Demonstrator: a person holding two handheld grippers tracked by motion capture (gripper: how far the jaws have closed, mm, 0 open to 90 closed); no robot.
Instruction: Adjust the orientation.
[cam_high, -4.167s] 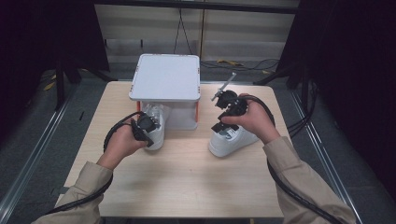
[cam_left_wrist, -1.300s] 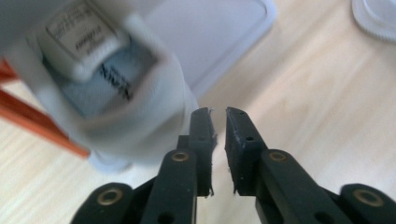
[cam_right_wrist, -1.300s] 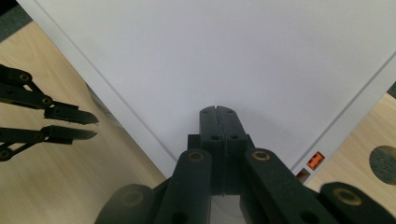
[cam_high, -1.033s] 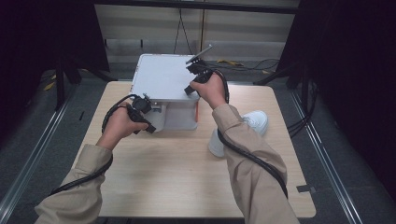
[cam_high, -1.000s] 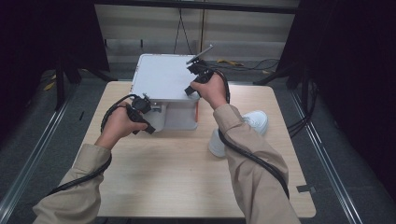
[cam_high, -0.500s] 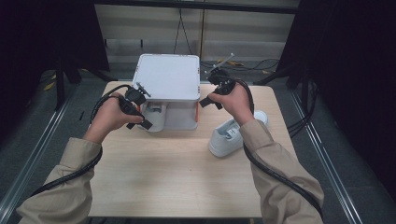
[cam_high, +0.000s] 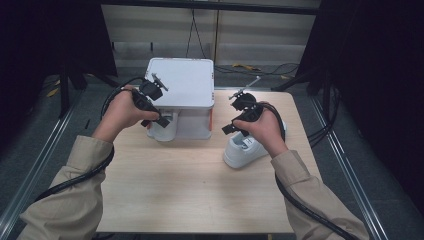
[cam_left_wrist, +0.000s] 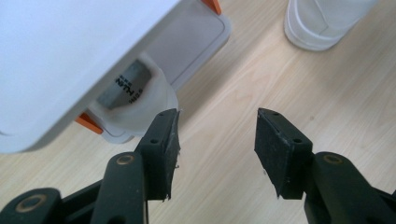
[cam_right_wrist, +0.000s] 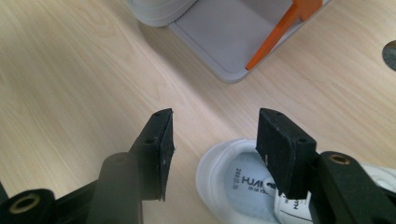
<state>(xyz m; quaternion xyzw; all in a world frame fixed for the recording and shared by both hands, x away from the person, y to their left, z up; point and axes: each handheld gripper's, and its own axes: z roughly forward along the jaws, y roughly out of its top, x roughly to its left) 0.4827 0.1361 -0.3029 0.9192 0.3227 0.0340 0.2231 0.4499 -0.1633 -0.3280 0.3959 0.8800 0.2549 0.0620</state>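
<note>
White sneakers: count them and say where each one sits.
2. One white sneaker sits on the lower shelf of the white plastic rack, at its front left. The other white sneaker lies on the wooden table, right of the rack.

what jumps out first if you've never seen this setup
A white shoe rack stands at the table's far edge, one white shoe tucked in its lower shelf. The second shoe lies on the wood at right, under the open right gripper.

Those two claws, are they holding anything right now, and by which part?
Nothing is held. The left claw is open over bare table beside the shoe in the rack. The right claw is open above the other white shoe.
</note>
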